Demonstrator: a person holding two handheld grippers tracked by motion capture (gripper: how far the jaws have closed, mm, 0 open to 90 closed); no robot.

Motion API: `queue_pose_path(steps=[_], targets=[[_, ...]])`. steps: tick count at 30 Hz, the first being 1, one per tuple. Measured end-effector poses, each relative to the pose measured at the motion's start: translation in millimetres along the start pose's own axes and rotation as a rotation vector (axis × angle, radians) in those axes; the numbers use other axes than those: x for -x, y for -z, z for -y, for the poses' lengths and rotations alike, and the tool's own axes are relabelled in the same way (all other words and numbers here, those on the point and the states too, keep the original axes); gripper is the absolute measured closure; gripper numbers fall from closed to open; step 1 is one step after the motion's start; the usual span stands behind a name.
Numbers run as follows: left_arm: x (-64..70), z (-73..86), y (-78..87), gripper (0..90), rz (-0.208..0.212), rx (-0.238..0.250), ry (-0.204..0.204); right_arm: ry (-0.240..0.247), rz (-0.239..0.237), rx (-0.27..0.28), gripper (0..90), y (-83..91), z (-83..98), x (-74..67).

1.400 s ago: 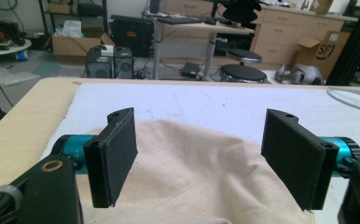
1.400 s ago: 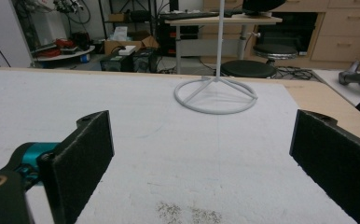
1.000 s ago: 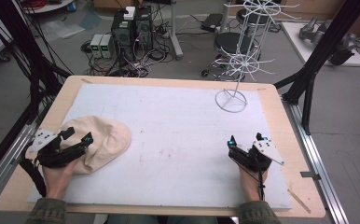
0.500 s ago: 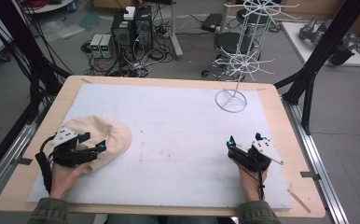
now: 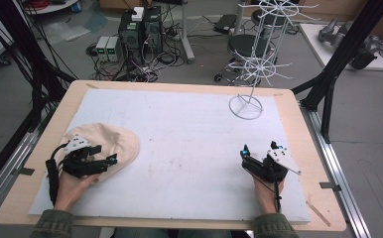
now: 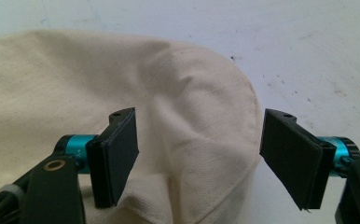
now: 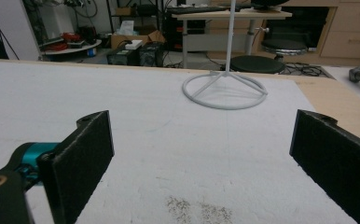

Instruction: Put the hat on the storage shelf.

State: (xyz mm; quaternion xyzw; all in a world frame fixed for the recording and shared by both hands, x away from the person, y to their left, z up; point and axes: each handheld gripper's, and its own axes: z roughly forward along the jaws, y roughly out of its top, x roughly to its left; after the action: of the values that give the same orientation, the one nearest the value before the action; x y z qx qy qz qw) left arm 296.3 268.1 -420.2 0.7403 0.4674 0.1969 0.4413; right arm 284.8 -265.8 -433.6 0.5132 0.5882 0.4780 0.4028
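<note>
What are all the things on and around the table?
cloth cap: one, cream, left side of the mat, under the left jaws
wire rack: one, white, ring base on the mat's far right
mat: one, white, covers the tabletop
table: one, light wood
stool: one, black, floor beyond the table
electronics boxes: several, black and grey, floor with cables
left hand-held gripper: one, black, open over the cap
right hand-held gripper: one, black, open, near right of the mat
</note>
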Motion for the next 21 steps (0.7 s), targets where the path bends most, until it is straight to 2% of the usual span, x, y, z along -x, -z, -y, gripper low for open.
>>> queue_pose_path(steps=[1,3,7,11,12,13,16,17,21], targets=[[-0.9,0.4,-1.8,27.7,0.016,-0.015,0.007,0.006,0.001,0.004,5.1,-0.2,-0.1,0.5],[-1.6,0.8,-3.9,28.0,0.024,-0.030,0.007,-0.003,-0.007,-0.001,5.0,-0.1,0.1,-0.2],[-2.9,1.5,-8.1,28.2,0.042,-0.055,0.010,0.012,-0.007,0.003,5.0,-0.6,0.1,-0.3],[-2.0,3.8,-16.7,28.5,0.076,-0.116,-0.011,0.005,-0.008,-0.003,5.0,-0.2,0.1,-1.1],[-2.0,3.8,-16.7,28.5,0.076,-0.116,-0.011,0.006,-0.011,-0.002,5.0,-0.4,0.1,-0.9],[-2.0,4.3,-19.5,28.5,0.089,-0.141,-0.007,0.010,-0.009,0.001,5.0,-0.6,0.1,-0.4],[-1.5,5.3,-22.7,28.5,0.088,-0.160,-0.011,0.011,-0.008,0.001,5.0,-0.6,0.1,-0.3],[-1.7,5.9,-24.5,28.4,0.094,-0.184,-0.016,0.012,-0.007,-0.001,5.0,-0.6,0.1,-0.3],[-2.0,6.8,-27.2,28.6,0.096,-0.205,-0.022,0.004,-0.008,-0.008,5.0,-0.4,0.3,-0.9]])
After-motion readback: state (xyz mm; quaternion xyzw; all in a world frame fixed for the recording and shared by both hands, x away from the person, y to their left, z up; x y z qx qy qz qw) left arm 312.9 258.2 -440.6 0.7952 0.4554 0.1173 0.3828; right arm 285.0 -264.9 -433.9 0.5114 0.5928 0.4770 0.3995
